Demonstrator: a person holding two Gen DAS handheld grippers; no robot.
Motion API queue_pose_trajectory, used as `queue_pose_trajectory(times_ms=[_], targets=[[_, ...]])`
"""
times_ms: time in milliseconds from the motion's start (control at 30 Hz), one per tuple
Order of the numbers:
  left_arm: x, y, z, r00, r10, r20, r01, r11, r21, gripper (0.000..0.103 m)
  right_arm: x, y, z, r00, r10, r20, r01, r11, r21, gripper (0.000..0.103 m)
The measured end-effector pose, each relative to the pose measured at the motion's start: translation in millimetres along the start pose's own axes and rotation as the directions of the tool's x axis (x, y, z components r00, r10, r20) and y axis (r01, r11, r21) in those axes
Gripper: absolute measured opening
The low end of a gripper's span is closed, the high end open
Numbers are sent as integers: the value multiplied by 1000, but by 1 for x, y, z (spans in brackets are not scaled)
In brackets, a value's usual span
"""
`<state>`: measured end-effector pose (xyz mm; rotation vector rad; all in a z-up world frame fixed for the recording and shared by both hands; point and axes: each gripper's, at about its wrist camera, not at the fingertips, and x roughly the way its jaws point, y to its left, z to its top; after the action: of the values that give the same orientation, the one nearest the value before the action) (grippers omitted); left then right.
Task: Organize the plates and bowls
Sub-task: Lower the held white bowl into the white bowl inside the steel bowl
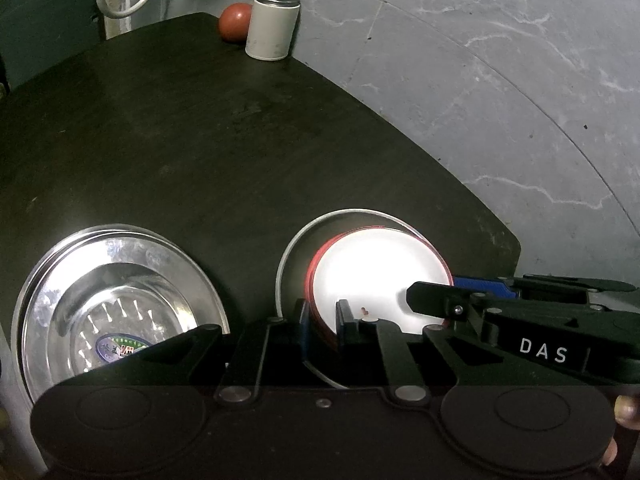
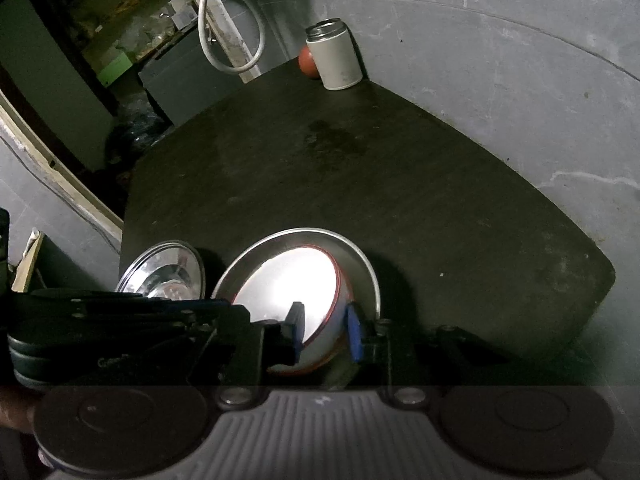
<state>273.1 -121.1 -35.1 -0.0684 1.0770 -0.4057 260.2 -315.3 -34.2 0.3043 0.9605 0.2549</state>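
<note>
My left gripper (image 1: 322, 320) has its 2 jaws nearly together, clamped on the near-left rim of the white enamel bowl with a thin red rim (image 1: 380, 280); the rim wall runs straight between the blue pads.

My right gripper (image 2: 326, 332) straddles the opposite edge of the same bowl (image 2: 296, 292). Its jaws stand a little apart with the rim between them, and I cannot tell from either view whether the pads press on it.

In the left wrist view the right gripper (image 1: 460, 292) comes in from the right, just beyond my left jaws, its tip over the bowl's white interior.

The bowl sits inside a larger, shallow steel pan (image 1: 288, 256) directly ahead of both tools, its inside glaring under the light. There are 2 small dark red specks close to the left jaw.

To the left of the left gripper, just beside the pan, lies a stack of shiny stainless-steel plates (image 1: 120, 280) with a printed oval sticker in the centre.

All rests on the dark round-cornered wooden table (image 1: 200, 140).
</note>
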Motion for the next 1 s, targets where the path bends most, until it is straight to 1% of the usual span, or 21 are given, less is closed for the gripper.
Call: queue_pose_trajectory(times_ms=[267, 400, 500, 600, 667, 733, 867, 900, 933, 967, 1000], targets=[[-2, -1, -1, 1000, -1, 1, 1, 1000, -10, 14, 1, -2, 2, 1000, 4, -2, -4, 1000, -8, 27], [-6, 1, -1, 1000, -1, 13, 1, 1000, -22, 17, 0, -2, 2, 1000, 7, -2, -7, 1000, -11, 27], [-10, 1, -1, 1000, 0, 27, 1, 1000, -27, 19, -2, -3, 2, 1000, 14, 1, -14, 1000, -15, 29], [-13, 2, -1, 999, 0, 36, 1, 999, -36, 20, -4, -2, 3, 1000, 15, 11, -15, 1000, -27, 30], [-15, 2, -1, 999, 1, 45, 1, 999, -41, 27, -6, -2, 3, 1000, 16, 16, -15, 999, -32, 30], [-18, 3, -1, 999, 4, 54, -2, 999, -43, 30, -9, -1, 3, 1000, 15, 21, -15, 999, -35, 30], [-24, 2, 0, 997, 11, 72, -7, 998, -58, 43, -13, -1, 4, 999, 13, 33, -11, 999, -39, 32], [-25, 3, 1, 997, 16, 78, -11, 998, -65, 48, -14, -2, 4, 999, 12, 36, -11, 999, -40, 35], [-25, 4, 2, 996, 20, 84, -14, 997, -73, 51, -15, -3, 4, 999, 11, 39, -9, 999, -40, 39], [-27, 4, 3, 996, 22, 89, -15, 997, -80, 56, -17, -3, 5, 999, 9, 43, -7, 999, -40, 42], [-28, 5, 4, 995, 25, 96, -16, 996, -90, 59, -18, -3, 5, 999, 7, 49, -5, 999, -41, 50]])
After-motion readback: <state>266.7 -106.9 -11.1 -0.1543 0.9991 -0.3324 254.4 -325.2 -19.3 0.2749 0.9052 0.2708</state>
